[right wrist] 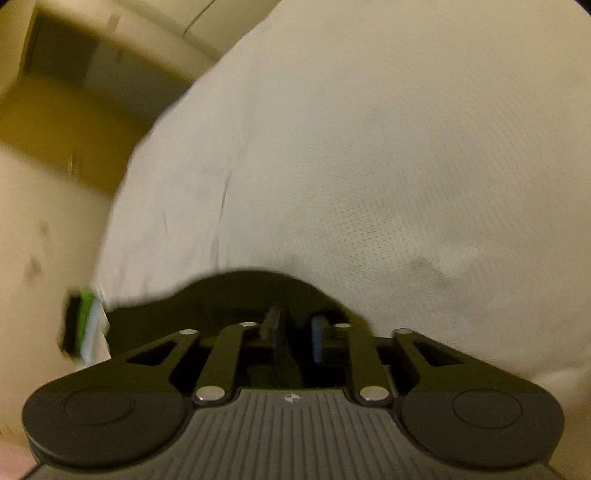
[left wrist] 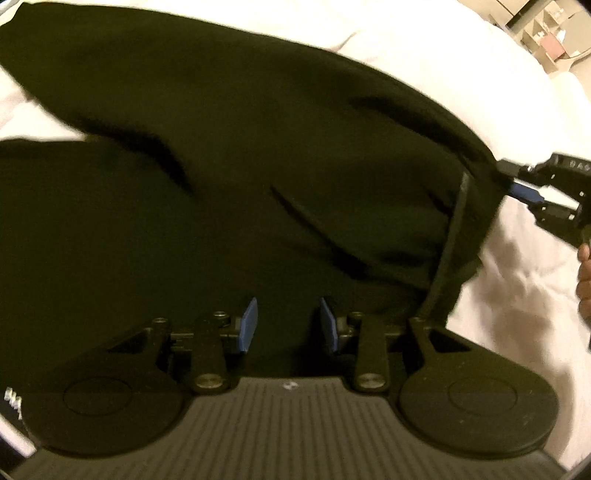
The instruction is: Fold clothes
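left wrist view, nearest first: left gripper (left wrist: 287, 325), blue pads (left wrist: 246, 325) standing partly apart w/ a clear gap between them. dark fabric fills the gap behind the pads, but pads don't look pressed on it — jaws part open, holding nothing that shows. they hang right over the black garment (left wrist: 221, 166), which spreads across most of the view, creased w/ a few deep folds. a ribbed edge band (left wrist: 448, 251) runs down its right side. the garment lies on a white bed sheet (left wrist: 517, 295), which shows rumpled at right and along the top.

further out, at the right edge: right gripper (left wrist: 517, 182) comes in from the side at the garment's right edge. one blue pad shows next to the cloth; can't tell from here if it pinches. a bit of the person's hand (left wrist: 583, 280) shows just below it. far top right — blurred pale furniture (left wrist: 546, 33).

right wrist view: right gripper (right wrist: 293, 334), jaws part open, narrow gap. black garment (right wrist: 236, 295) humps up just ahead of the fingertips and a strip of dark cloth sits in the gap; pads not seen clamping it, view blurred. beyond, white bed sheet (right wrist: 369, 147) fills the frame. a green-and-white object (right wrist: 86, 321) at left by the bed edge, too blurred to name. floor (right wrist: 44, 221) and a dark opening (right wrist: 74, 62) far left.
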A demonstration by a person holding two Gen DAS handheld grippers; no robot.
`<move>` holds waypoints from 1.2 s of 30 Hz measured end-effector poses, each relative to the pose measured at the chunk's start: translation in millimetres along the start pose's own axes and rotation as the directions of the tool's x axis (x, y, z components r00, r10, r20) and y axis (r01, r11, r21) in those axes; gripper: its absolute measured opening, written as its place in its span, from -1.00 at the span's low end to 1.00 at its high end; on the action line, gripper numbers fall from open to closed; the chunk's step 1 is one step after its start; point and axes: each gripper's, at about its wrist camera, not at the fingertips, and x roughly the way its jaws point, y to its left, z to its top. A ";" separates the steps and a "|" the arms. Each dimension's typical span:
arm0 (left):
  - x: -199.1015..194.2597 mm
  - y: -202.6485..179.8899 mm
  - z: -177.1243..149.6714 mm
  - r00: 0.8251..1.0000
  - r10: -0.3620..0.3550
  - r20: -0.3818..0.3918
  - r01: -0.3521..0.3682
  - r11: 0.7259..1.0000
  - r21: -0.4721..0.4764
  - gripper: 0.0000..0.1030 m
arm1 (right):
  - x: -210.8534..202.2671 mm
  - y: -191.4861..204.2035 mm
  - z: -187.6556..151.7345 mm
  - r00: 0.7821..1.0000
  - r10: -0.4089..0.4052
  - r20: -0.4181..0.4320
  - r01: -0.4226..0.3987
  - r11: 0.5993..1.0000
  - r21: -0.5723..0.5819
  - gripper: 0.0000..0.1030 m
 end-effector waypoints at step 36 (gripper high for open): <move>8.7 8.1 59.7 0.992 0.112 0.063 -0.113 0.994 0.009 -0.38 | 56.6 119.6 1.7 0.963 -0.269 -0.008 0.160 0.597 -0.786 -0.79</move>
